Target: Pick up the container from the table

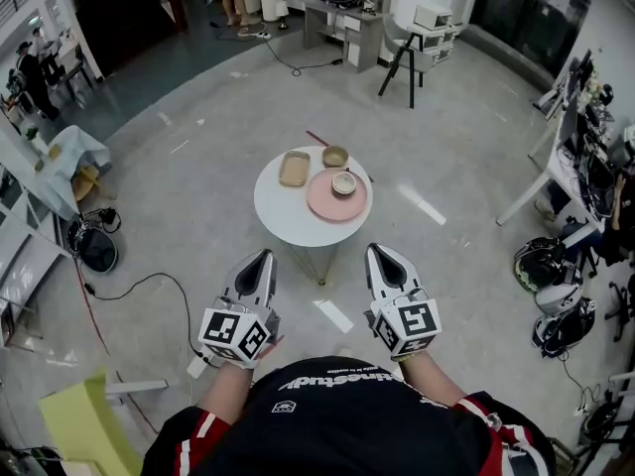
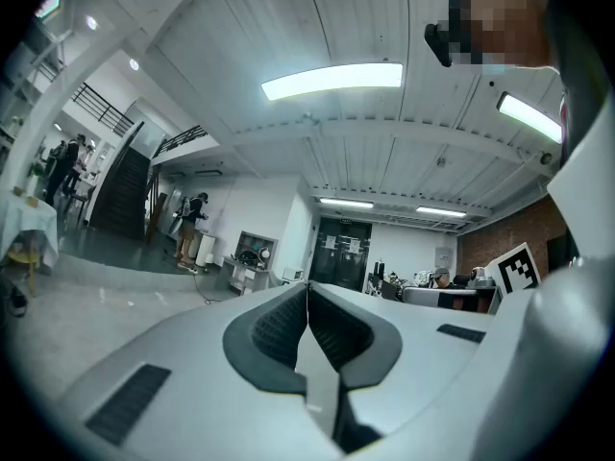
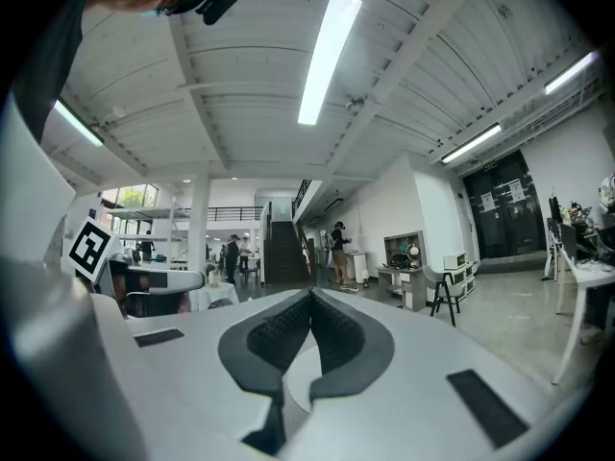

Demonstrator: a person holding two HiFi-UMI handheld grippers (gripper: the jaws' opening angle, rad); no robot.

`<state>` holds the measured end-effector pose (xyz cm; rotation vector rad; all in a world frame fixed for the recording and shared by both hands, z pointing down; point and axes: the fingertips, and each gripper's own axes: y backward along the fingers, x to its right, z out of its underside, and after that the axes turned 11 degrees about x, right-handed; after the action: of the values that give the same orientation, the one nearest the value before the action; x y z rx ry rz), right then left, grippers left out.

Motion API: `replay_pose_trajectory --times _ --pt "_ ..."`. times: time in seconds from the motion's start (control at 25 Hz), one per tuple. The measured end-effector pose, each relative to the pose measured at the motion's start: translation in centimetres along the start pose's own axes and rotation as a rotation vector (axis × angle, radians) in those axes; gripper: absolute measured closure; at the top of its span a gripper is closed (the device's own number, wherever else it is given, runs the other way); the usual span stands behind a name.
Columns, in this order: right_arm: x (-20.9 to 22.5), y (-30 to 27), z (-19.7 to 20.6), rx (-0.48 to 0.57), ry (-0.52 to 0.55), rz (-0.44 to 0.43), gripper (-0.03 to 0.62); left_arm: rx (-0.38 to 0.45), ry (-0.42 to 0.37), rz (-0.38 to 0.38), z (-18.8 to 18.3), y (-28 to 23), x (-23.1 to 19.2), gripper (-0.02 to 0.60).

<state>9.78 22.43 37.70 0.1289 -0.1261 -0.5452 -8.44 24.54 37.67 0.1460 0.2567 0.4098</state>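
Grey workshop floor spreads around a small round white table (image 1: 283, 211), and on its left side lies the tan, rectangular container (image 1: 294, 168), untouched. Just beside it sits a bowl (image 1: 335, 156). A pink plate (image 1: 322, 204) carrying a second bowl (image 1: 343, 182) fills the table's right side.

Well short of the table, a person stands with both tools held level near the body. The left claw (image 1: 266, 255) and right claw (image 1: 375, 250) each point toward the table. Both gripper views show the jaws pressed together with nothing between them, looking out over the room rather than at the table.

The task appears to be at its very start, with the approach not yet made. Of the items on the table, the tan one looks the likeliest target. The next move calls for stepping closer, lowering one claw toward the container, parting its jaws wide enough to take a rim, and keeping clear of the neighbouring bowl and plate.
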Motion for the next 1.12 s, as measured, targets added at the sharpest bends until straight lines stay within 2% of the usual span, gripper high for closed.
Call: replay_pose_trajectory --times 0.36,0.64,1.12 --pt "0.8 -0.1 0.3 0.0 -0.015 -0.037 0.579 -0.005 -0.012 0.002 0.5 -0.9 0.9 0.557" --pt "3.3 0.4 0.5 -0.01 -0.003 -0.102 0.579 -0.006 -0.032 0.004 1.7 -2.8 3.7 0.557" --pt "7.6 2.3 1.0 -0.002 -0.029 -0.128 0.579 -0.013 -0.051 -0.036 4.0 -4.3 7.3 0.558"
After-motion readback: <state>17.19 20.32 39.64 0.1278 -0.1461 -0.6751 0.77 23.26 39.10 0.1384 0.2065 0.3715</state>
